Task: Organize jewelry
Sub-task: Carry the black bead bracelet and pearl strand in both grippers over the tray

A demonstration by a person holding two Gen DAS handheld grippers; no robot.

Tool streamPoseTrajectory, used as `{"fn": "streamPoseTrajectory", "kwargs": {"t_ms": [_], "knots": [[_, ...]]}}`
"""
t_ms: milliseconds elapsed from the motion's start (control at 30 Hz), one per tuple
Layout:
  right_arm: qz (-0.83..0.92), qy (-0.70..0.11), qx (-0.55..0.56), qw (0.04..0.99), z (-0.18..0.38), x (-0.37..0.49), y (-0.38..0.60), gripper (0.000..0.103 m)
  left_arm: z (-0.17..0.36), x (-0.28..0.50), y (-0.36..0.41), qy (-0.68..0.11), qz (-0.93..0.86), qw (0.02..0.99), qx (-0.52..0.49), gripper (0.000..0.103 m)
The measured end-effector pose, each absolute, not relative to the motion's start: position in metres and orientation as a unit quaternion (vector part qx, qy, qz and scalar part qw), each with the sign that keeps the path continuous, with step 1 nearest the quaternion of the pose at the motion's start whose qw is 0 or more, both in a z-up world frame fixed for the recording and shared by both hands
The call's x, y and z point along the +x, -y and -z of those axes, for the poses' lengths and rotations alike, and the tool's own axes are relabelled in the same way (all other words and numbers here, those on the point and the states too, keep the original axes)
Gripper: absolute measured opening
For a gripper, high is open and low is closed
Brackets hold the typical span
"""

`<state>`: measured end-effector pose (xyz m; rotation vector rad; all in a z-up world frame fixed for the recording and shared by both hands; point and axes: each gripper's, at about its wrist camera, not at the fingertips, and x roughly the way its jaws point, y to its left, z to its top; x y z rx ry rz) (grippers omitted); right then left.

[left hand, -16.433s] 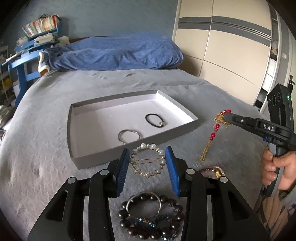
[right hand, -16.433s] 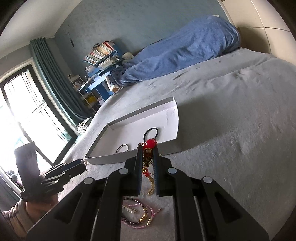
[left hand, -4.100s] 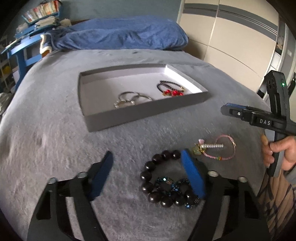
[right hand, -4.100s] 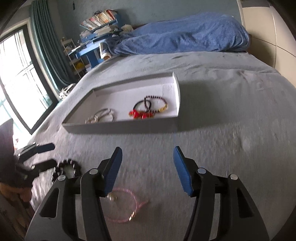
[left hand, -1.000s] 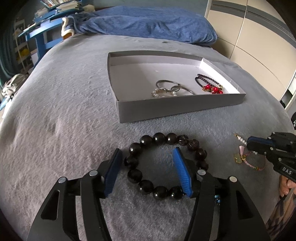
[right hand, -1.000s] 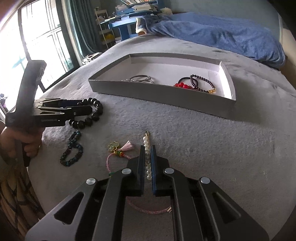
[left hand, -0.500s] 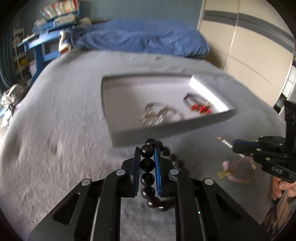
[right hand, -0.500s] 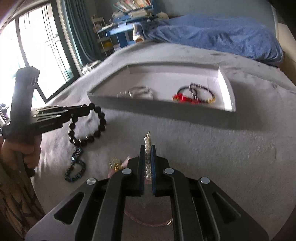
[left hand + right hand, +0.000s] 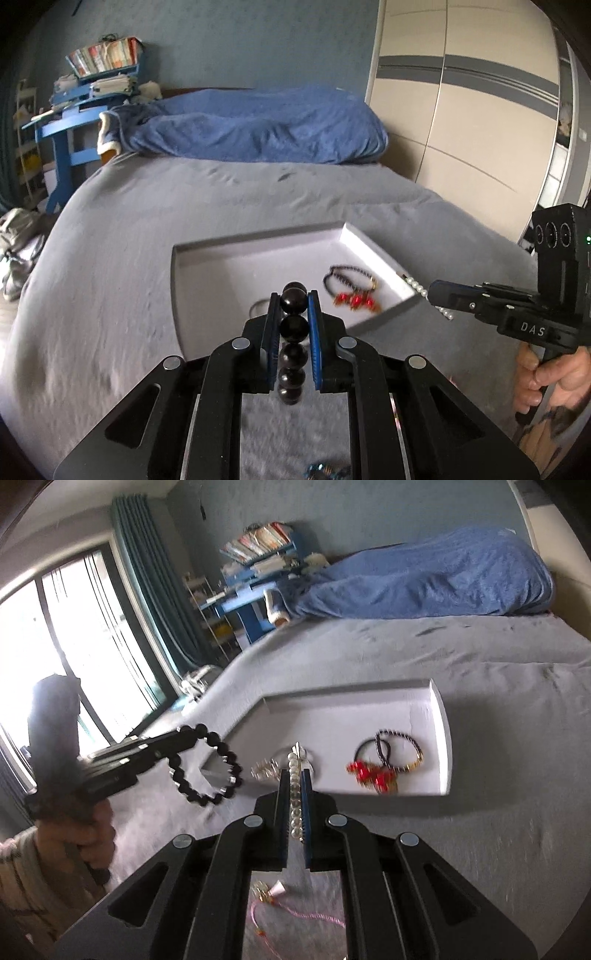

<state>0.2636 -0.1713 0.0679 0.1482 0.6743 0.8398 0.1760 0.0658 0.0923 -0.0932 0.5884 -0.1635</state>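
My left gripper [image 9: 293, 297] is shut on a bracelet of big dark beads [image 9: 293, 328] and holds it in the air over the near edge of the grey tray [image 9: 207, 258]. The bracelet hangs as a loop in the right wrist view [image 9: 207, 766]. My right gripper [image 9: 294, 775] is shut on the pearl section of a pink cord bracelet [image 9: 294, 797], raised near the tray's front right corner [image 9: 413, 286]; its pink cord and tassel [image 9: 280, 904] dangle below. In the tray [image 9: 441, 738] lie a red-bead piece [image 9: 369, 771], dark hair ties [image 9: 391, 747] and metal rings [image 9: 280, 762].
A small blue bead bracelet [image 9: 325, 470] lies on the grey bedspread below my left gripper. A blue duvet [image 9: 251, 129] is heaped at the head of the bed. A wardrobe [image 9: 472, 110] stands to the right, a blue shelf [image 9: 74, 110] and window [image 9: 55, 646] to the left.
Both grippers have risen from the bedspread and moved forward to the tray, each carrying its bracelet. A second ago the left gripper was open around the dark bracelet; now it grips it.
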Motion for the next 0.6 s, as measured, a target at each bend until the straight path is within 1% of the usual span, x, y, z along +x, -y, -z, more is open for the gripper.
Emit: {"fn": "streamPoseTrajectory", "kwargs": {"t_ms": [200,600], "knots": [[-0.4,-0.322,0.106,0.851,-0.072,0.288,0.184,0.005,-0.106,0.19,-0.063,-0.277,0.086,0.956,-0.038,0.015],[-0.382,-0.341,0.086,0.855,-0.062,0.32,0.165,0.005,-0.102,0.215,-0.07,-0.275,0.084,0.957,-0.041,0.015]]}}
